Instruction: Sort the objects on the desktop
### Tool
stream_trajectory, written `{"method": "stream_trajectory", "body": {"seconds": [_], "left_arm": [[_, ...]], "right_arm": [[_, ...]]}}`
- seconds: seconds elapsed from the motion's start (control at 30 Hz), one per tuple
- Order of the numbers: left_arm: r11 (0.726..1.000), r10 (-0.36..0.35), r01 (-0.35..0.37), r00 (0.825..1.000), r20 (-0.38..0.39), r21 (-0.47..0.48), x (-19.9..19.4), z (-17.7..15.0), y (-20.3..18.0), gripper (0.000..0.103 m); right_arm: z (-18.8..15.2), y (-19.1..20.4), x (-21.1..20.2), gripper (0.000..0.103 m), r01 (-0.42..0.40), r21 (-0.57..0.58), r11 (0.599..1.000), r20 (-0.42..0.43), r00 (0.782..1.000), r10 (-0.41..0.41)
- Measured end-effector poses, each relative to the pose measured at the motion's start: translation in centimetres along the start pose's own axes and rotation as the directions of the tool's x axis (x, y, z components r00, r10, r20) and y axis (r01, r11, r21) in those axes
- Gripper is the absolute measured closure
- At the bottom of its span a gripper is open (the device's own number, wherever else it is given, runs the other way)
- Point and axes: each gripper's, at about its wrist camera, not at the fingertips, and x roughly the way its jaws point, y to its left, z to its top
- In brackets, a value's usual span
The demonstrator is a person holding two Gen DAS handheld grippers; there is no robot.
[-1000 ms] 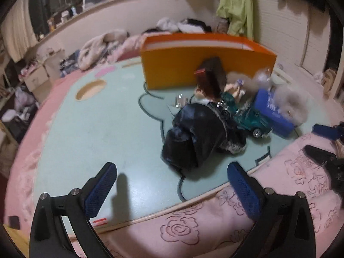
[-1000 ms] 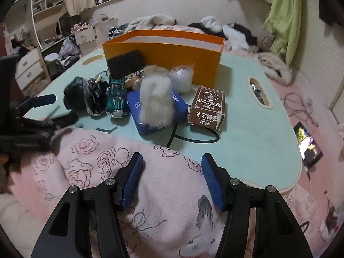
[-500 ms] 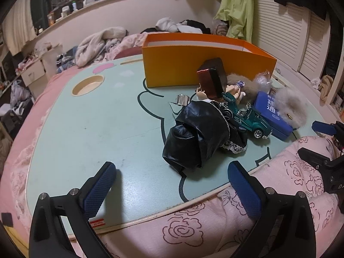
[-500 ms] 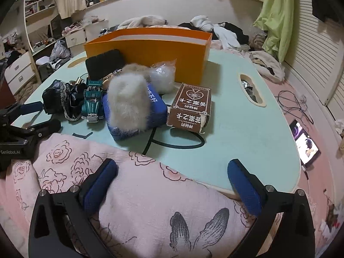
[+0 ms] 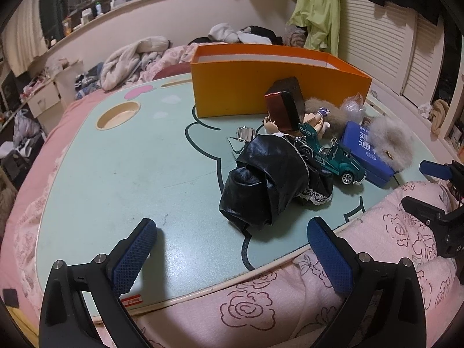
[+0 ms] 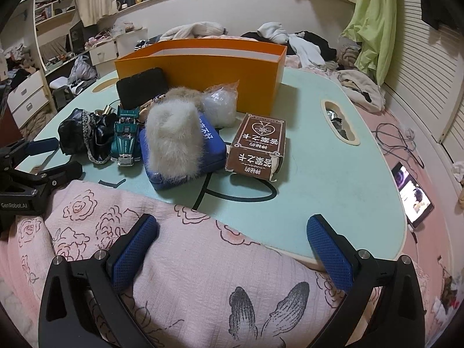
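Both tools idle over the near edge of the surface, a pale green top with a dark outline drawing on it.

Left tool: fingers spread wide, nothing between them. I see the pink rose-print blanket under its right finger, bare green top under its left.

Right tool: fingers spread as wide as I have seen them, nothing between. It hangs over the same blanket, short of the objects.

Objects sit clustered in front of the orange box, which stands open-topped at 12 o'clock in the right wrist view. From that view:
- brown card box, lying flat at about 1 o'clock, apart from the rest
- grey furry pouch, resting on top of the blue case
- clear plastic bag, just behind the blue case, touching the orange box's front wall
- green toy car, at 11 o'clock, just beside the blue case
- black glossy garment with lace trim, at 10 o'clock, touching the car
- black rectangular item, leaning upright against the orange box

In the left wrist view a small doll lies behind the car, partly hidden. A small metal clip is just beyond the black garment.

Phone lit up on the floor at 3 o'clock.
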Motion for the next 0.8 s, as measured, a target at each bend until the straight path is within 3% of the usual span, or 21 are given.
{"method": "stream_trajectory", "body": {"seconds": [0.2, 0.33, 0.47, 0.63, 0.8], "left_arm": [[0.999, 0.043, -0.044, 0.999, 0.027, 0.029, -0.6, -0.3, -0.6, 0.000], [1.000, -0.007, 0.007, 1.000, 0.027, 0.003, -0.3, -0.3, 0.2, 0.000], [1.000, -0.008, 0.008, 0.999, 0.050, -0.003, -0.5, -0.6, 0.4, 0.001], [0.998, -0.064, 0.066, 0.990, 0.124, -0.018, -1.9, -1.0, 0.7, 0.017], [0.990, -0.128, 0.136, 0.974, 0.188, -0.032, -3.0, -0.3, 1.5, 0.025]], "right_arm": [[0.2, -0.3, 0.2, 0.000, -0.033, -0.003, 0.999, 0.017, 0.999, 0.033], [0.5, -0.6, 0.5, 0.000, -0.073, -0.009, 0.997, 0.036, 0.997, 0.073], [0.1, -0.7, 0.4, 0.001, -0.083, -0.018, 0.996, 0.066, 0.994, 0.084], [-0.1, -0.5, 0.3, 0.001, -0.082, -0.016, 0.996, 0.089, 0.993, 0.084], [-0.2, -0.7, 0.2, 0.001, -0.096, -0.016, 0.995, 0.106, 0.990, 0.097]]}}
